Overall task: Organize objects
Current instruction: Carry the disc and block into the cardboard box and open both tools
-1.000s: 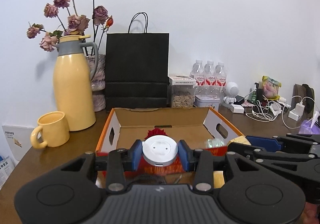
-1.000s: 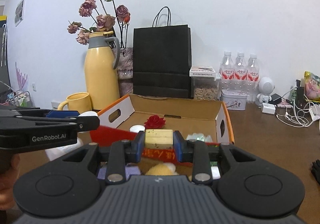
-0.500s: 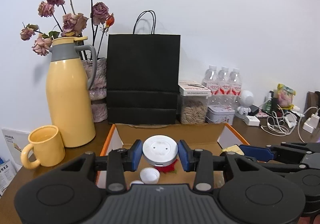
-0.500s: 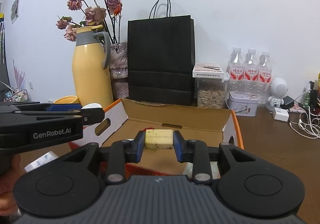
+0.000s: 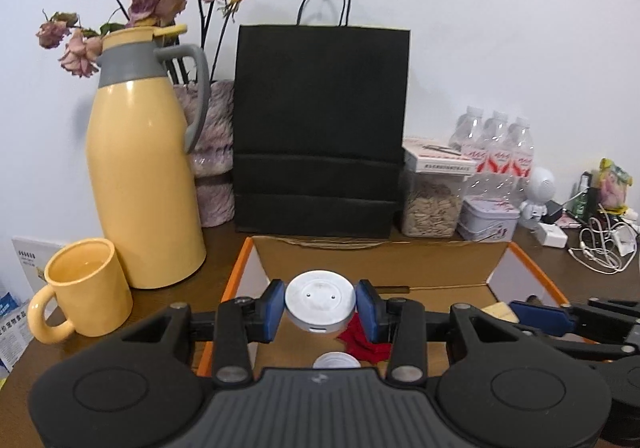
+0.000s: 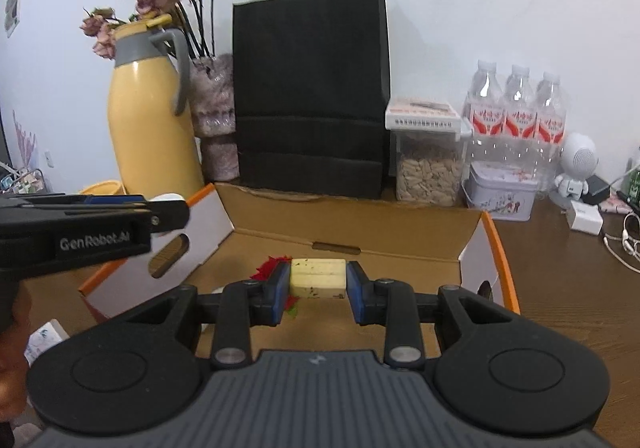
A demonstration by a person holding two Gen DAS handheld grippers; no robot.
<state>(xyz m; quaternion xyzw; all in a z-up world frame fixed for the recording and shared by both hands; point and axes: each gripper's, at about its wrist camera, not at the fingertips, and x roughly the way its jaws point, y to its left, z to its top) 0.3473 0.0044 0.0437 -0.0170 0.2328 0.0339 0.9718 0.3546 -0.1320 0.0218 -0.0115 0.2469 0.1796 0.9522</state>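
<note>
My left gripper (image 5: pixel 320 307) is shut on a round white disc (image 5: pixel 320 300), held above the near part of an open cardboard box (image 5: pixel 372 260) with orange edges. Below it in the box lie a red flower (image 5: pixel 362 340) and a small white cap (image 5: pixel 335 361). My right gripper (image 6: pixel 317 282) is shut on a pale yellow block (image 6: pixel 318 277), held over the same cardboard box (image 6: pixel 352 224), with the red flower (image 6: pixel 272 266) just left of its fingers. The left gripper's side shows at the left edge of the right wrist view.
Behind the box stand a black paper bag (image 5: pixel 320 128), a yellow thermos jug (image 5: pixel 140 168) with dried roses, a yellow mug (image 5: pixel 84 296), a seed jar (image 5: pixel 430 204), a tin (image 5: pixel 488 218) and water bottles (image 6: pixel 520 112). Chargers and cables (image 5: pixel 600 248) lie at the right.
Both grippers have moved forward toward the back wall, each still holding its object; the box and bag loom larger, and the box's front contents have slid under the view.
</note>
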